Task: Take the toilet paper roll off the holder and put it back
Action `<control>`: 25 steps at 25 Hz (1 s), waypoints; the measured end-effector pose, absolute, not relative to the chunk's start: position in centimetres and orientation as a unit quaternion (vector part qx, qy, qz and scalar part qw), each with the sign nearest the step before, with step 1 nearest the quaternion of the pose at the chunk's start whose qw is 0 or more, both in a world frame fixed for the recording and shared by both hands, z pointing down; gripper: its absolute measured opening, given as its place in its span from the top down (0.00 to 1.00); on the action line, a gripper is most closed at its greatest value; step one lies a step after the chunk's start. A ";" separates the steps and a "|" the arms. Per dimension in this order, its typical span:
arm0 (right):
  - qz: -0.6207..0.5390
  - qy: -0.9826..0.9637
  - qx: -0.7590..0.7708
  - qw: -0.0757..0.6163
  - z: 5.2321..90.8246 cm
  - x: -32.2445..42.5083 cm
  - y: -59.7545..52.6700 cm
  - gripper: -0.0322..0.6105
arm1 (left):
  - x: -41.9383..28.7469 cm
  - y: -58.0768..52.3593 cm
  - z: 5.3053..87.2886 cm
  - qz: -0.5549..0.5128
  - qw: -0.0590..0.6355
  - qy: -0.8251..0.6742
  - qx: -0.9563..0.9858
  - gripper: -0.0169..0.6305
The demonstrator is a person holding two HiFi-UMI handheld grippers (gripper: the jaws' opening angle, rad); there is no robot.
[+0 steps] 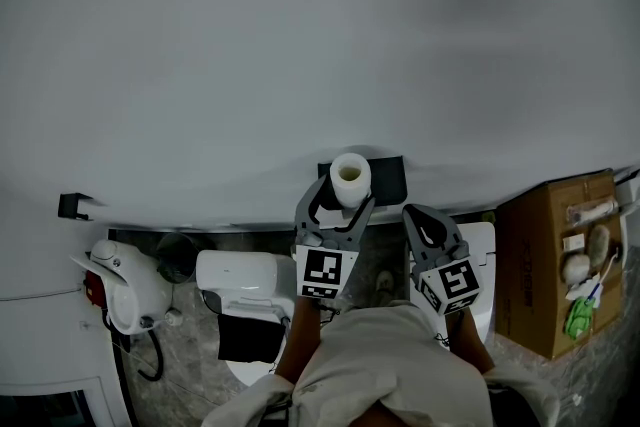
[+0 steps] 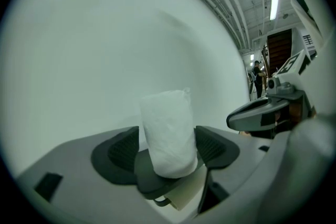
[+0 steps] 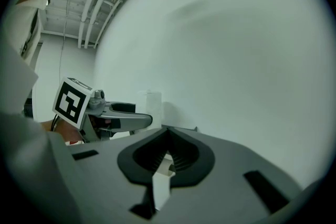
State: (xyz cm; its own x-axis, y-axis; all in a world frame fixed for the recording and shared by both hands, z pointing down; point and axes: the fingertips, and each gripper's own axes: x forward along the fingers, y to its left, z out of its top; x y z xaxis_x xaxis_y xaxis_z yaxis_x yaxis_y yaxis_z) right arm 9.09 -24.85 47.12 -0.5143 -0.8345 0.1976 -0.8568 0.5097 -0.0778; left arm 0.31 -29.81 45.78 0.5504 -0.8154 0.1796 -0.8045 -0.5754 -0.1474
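The left gripper [image 1: 340, 198] jaws stood apart around the toilet paper roll [image 1: 350, 177] on the holder [image 1: 388, 177], seemingly not pressing it; the right gripper [image 1: 418, 213] jaws were together.

The toilet paper roll [image 1: 350, 178] is white and plump, with a pale cardboard core showing at its near end in the head view. It sits on the holder [image 1: 388, 180], a black rectangular plate fixed to the grey wall, and juts out from the plate's left half. In the left gripper view the roll [image 2: 168, 134] stands nearly upright, leaning slightly, its outer sheet crinkled and its lower end resting on a dark rounded part. It stands between the spread jaws of the left tongs [image 1: 349, 190], which do not clamp it.
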 end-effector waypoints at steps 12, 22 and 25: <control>0.067 -0.866 0.491 0.065 46.1 8.4 -23.6 0.95 | -1.9 -27.3 43.9 -0.089 0.037 0.465 -0.880 0.47; 0.054 -0.868 0.488 0.073 45.8 6.8 -20.8 0.96 | -3.2 -23.6 44.2 -0.086 0.031 0.454 -0.886 0.51; 0.053 -0.869 0.486 0.074 45.8 6.2 -19.8 0.96 | -3.5 -22.4 44.3 -0.085 0.028 0.451 -0.888 0.52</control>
